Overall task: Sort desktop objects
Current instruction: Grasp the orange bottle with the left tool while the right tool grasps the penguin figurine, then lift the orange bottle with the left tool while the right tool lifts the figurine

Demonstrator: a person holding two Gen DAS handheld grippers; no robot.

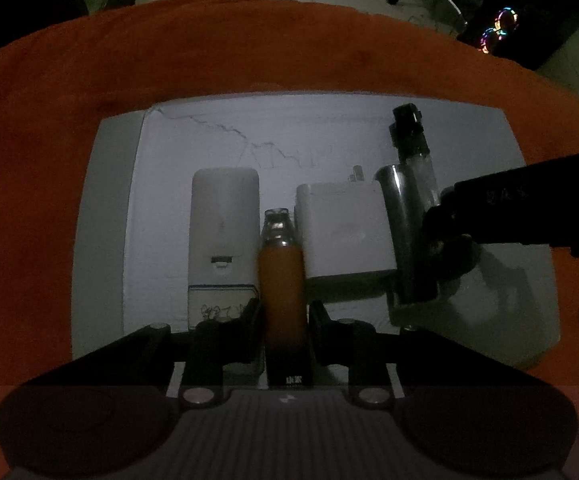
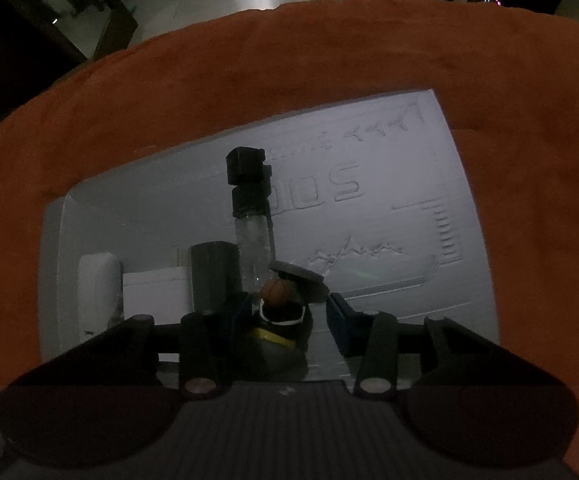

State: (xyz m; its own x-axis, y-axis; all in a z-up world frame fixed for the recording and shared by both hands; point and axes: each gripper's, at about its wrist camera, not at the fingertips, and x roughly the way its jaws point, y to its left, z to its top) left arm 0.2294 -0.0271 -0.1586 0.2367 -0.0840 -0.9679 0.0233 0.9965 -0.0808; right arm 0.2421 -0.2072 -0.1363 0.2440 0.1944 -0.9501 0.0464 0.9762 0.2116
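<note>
Left tongs [image 1: 284, 320] hiding orange bottle [image 1: 282, 280] base; dim, blurred label.

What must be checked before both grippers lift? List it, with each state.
1. Left gripper clamped on the orange tube with a clear cap: ok.
2. Right gripper gripping the dark toy figure with an orange ball head: not ok; its blue pad stands apart from the toy.
3. Tube free of the white rounded case and white square charger flanking it: cannot tell.
4. Toy free of the dark grey cylinder and clear spray bottle with a black cap close behind: cannot tell.
5. White tray flat on the orange cloth: ok.
</note>
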